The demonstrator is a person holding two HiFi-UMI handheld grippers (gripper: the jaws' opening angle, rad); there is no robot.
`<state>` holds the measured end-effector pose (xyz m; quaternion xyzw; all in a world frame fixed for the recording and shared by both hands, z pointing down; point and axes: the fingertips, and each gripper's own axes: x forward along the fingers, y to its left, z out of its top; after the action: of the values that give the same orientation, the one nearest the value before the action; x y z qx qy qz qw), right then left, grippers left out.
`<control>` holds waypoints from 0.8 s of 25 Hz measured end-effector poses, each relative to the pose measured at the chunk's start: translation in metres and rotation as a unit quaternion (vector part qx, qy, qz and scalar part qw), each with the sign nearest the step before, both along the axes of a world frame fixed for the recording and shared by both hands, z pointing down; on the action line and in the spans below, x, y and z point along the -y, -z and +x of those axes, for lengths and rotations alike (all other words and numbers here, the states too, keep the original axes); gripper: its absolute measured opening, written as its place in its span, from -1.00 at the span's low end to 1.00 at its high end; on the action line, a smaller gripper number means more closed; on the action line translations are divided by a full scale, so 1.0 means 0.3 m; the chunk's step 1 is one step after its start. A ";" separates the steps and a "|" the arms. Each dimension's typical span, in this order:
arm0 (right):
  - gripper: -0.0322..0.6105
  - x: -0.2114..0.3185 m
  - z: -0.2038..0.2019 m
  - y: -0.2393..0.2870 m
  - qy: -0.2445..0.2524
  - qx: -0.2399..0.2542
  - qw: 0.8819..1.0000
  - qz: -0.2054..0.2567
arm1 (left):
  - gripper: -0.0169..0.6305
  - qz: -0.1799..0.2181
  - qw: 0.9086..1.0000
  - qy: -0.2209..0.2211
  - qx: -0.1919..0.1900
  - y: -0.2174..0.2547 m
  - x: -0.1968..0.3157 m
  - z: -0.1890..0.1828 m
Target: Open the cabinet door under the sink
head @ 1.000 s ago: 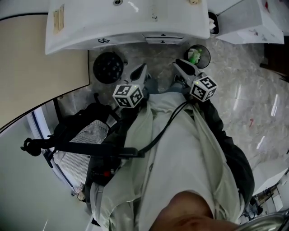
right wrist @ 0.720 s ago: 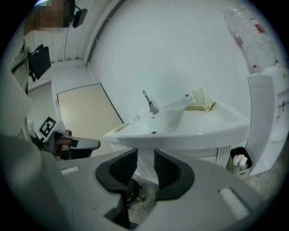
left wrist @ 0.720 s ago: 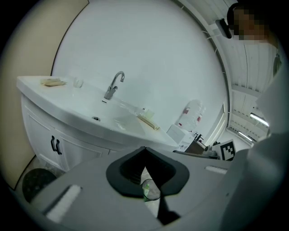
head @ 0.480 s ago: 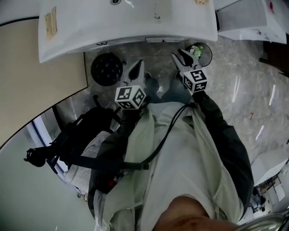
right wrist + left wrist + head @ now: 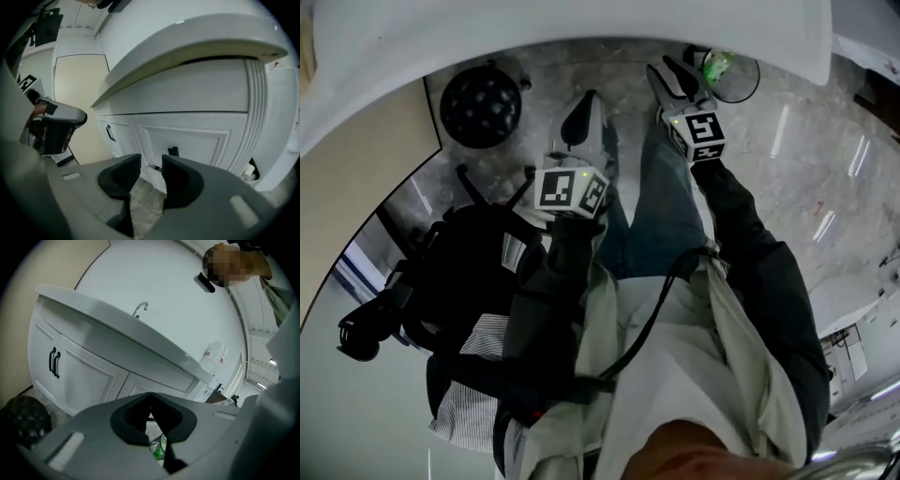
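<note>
The white cabinet stands under the sink counter. Its doors look shut. A black handle sits on the door straight ahead of my right gripper, which is open with nothing between its fingers and still short of the handle. In the head view the right gripper reaches under the counter's rim. My left gripper hangs beside it, shut and empty. From the left gripper, the paired door handles lie far to the left, and a faucet rises above the counter.
A black round bin stands on the marble floor left of the grippers. A small bin with green waste stands to the right. A black bag hangs at the person's left side. A white unit flanks the cabinet.
Both grippers have dropped well down toward the floor and in under the counter's rim. The right jaws have opened wider. The person has bent down, so the counter fills the top.
</note>
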<state>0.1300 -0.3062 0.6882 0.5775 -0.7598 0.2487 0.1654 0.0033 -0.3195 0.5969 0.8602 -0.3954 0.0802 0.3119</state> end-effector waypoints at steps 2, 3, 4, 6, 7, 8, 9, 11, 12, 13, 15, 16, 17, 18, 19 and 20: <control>-0.36 0.054 -0.006 -0.055 -0.006 -0.010 1.000 0.018 | -0.77 -0.007 1.000 -0.001 0.005 -0.084 0.002 -0.015; -0.29 0.086 0.000 -0.079 -0.016 -0.019 0.999 0.028 | -0.58 -0.011 1.000 -0.005 0.008 -0.125 0.004 -0.020; -0.26 0.117 0.012 -0.101 -0.030 -0.030 0.998 0.036 | -0.47 -0.015 1.000 -0.009 0.009 -0.164 0.005 -0.027; -0.25 0.173 0.045 -0.139 -0.067 -0.054 0.995 0.051 | -0.38 -0.019 1.000 -0.014 0.010 -0.231 0.003 -0.046; -0.25 0.195 0.065 -0.157 -0.086 -0.068 0.992 0.055 | -0.38 -0.021 1.000 -0.013 0.013 -0.262 -0.004 -0.060; -0.25 0.215 0.084 -0.178 -0.104 -0.082 0.989 0.057 | -0.35 -0.025 0.999 -0.010 0.019 -0.294 -0.016 -0.075; -0.25 0.233 0.100 -0.200 -0.120 -0.096 0.987 0.055 | -0.35 -0.031 0.999 -0.007 0.024 -0.324 -0.032 -0.091; -0.25 0.262 0.123 -0.239 -0.141 -0.115 0.982 0.052 | -0.36 -0.046 0.999 0.000 0.029 -0.380 -0.078 -0.121; -0.25 0.271 0.131 -0.249 -0.151 -0.122 0.980 0.055 | -0.37 -0.052 0.998 0.004 0.031 -0.404 -0.105 -0.136; -0.27 0.274 0.136 -0.252 -0.159 -0.131 0.977 0.060 | -0.47 -0.057 0.998 0.008 0.034 -0.426 -0.132 -0.151; -0.33 0.272 0.135 -0.240 -0.165 -0.159 0.970 0.075 | -0.78 -0.061 0.997 0.020 0.043 -0.460 -0.174 -0.186; -0.46 0.270 0.130 -0.228 -0.162 -0.173 0.968 0.083 | -0.92 -0.061 0.997 0.025 0.047 -0.472 -0.187 -0.201; -0.48 0.270 0.126 -0.216 -0.159 -0.182 0.966 0.089 | -0.92 -0.062 0.997 0.028 0.048 -0.483 -0.195 -0.212; -0.48 0.271 0.125 -0.207 -0.159 -0.185 0.965 0.092 | -0.92 -0.063 0.997 0.029 0.047 -0.493 -0.198 -0.217; -0.48 0.272 0.128 -0.200 -0.159 -0.186 0.965 0.093 | -0.92 -0.064 0.997 0.028 0.045 -0.501 -0.196 -0.216; -0.48 0.274 0.131 -0.194 -0.158 -0.186 0.965 0.095 | -0.92 -0.064 0.997 0.026 0.045 -0.507 -0.193 -0.212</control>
<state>0.1693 -0.3884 0.7463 0.7392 -0.6350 0.0865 0.2069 -0.0602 -0.2616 0.7489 0.8234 -0.4257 0.1357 0.3497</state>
